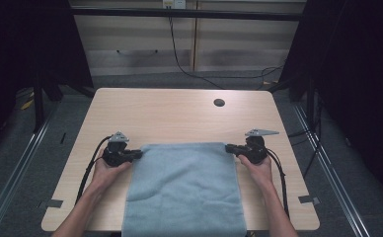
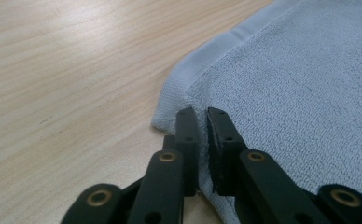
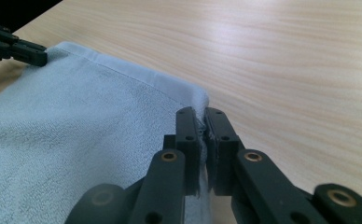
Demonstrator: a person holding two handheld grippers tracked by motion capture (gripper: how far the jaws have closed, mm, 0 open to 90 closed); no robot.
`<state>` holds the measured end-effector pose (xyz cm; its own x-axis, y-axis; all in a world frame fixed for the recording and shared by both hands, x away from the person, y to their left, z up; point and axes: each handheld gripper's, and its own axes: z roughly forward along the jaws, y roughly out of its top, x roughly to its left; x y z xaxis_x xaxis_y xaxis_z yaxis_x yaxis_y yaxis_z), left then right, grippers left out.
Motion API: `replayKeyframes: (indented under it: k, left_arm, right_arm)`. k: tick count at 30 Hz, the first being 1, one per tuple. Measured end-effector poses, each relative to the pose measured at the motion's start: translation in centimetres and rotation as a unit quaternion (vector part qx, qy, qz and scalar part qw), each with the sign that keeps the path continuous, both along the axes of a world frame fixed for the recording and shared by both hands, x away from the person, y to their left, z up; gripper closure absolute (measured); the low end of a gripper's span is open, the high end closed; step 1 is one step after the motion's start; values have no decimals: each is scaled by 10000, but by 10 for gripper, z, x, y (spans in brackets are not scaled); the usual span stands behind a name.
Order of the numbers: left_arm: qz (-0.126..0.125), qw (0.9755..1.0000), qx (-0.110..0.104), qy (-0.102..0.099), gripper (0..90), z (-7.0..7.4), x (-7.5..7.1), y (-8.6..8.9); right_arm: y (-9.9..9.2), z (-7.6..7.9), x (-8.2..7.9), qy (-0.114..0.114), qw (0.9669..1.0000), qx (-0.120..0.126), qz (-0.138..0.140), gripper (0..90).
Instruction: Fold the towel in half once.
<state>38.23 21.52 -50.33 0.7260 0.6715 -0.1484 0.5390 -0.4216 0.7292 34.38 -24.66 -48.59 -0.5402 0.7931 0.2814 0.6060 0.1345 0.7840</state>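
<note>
Rough terry towel, smooth wood table

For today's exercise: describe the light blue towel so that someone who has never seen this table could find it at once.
Start at the pale wooden table. On its near half lies the light blue towel, its near end hanging over the table's edge. It is the sole cloth there, each far corner pinched by a black hand-held gripper, left and right.

A light wooden table stands on grey floor, with a small dark round hole near its far right corner. Beyond it, black cables hang down a pale panelled wall, and dark curtains flank both sides.
</note>
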Motion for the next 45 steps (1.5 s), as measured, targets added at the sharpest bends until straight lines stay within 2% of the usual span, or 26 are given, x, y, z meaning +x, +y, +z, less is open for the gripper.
replayKeyframes:
  k: [1, 5, 7, 9, 12, 13, 14, 15, 18, 21, 28, 34, 40, 42, 43, 45]
  left_arm:
    - [8, 10000, -61, -20, 854, 2, 0, 0]
    - [95, 9987, -505, -55, 861, 17, 1, 6]
    - [79, 9980, -602, -154, 862, 29, 1, 9]
    - [39, 9964, -803, -257, 862, 42, 1, 11]
    - [13, 9947, -922, -464, 861, 61, 0, 12]
    - [14, 9935, -997, -547, 861, 72, 0, 13]
    - [14, 9935, -997, -547, 861, 72, 0, 13]
    - [1, 9927, -1065, -560, 861, 77, 1, 14]
    - [72, 9908, -1191, -642, 862, 92, 4, 15]
    - [158, 9875, -1412, -678, 862, 108, 11, 18]
    - [228, 9840, -1504, -925, 863, 148, 24, 23]
    - [289, 9823, -1440, -1162, 864, 183, 33, 23]
    - [416, 9781, -1610, -1248, 865, 205, 49, 20]
    - [486, 9787, -1504, -1314, 865, 214, 56, 14]
    - [490, 9782, -1504, -1348, 865, 220, 57, 12]
    - [376, 9738, -1713, -1451, 865, 229, 55, 9]
  right_arm:
    - [0, 2, -1, 15, 10000, 23, -18, 850]
    - [-1, 16, -1, -164, 9999, 48, 13, 850]
    - [0, 27, -2, -290, 9996, 33, 45, 850]
    - [1, 37, -5, -433, 9990, 62, 95, 850]
    - [1, 55, -8, -632, 9978, 186, 117, 851]
    - [1, 60, -8, -689, 9974, 184, 120, 851]
    - [1, 60, -8, -689, 9974, 184, 120, 851]
    - [0, 70, -8, -784, 9966, 207, 125, 851]
    - [-1, 86, -5, -909, 9956, 181, 95, 851]
    - [-2, 104, 0, -1042, 9944, 151, 13, 851]
    - [-3, 140, 12, -1327, 9907, 314, -19, 851]
    - [-2, 166, 23, -1470, 9888, 240, -64, 852]
    - [-9, 194, 39, -1587, 9868, 177, -262, 853]
    - [-10, 205, 45, -1611, 9863, 95, -336, 854]
    - [-10, 211, 49, -1617, 9862, 34, -363, 854]
    - [-10, 222, 51, -1714, 9843, 42, -409, 854]
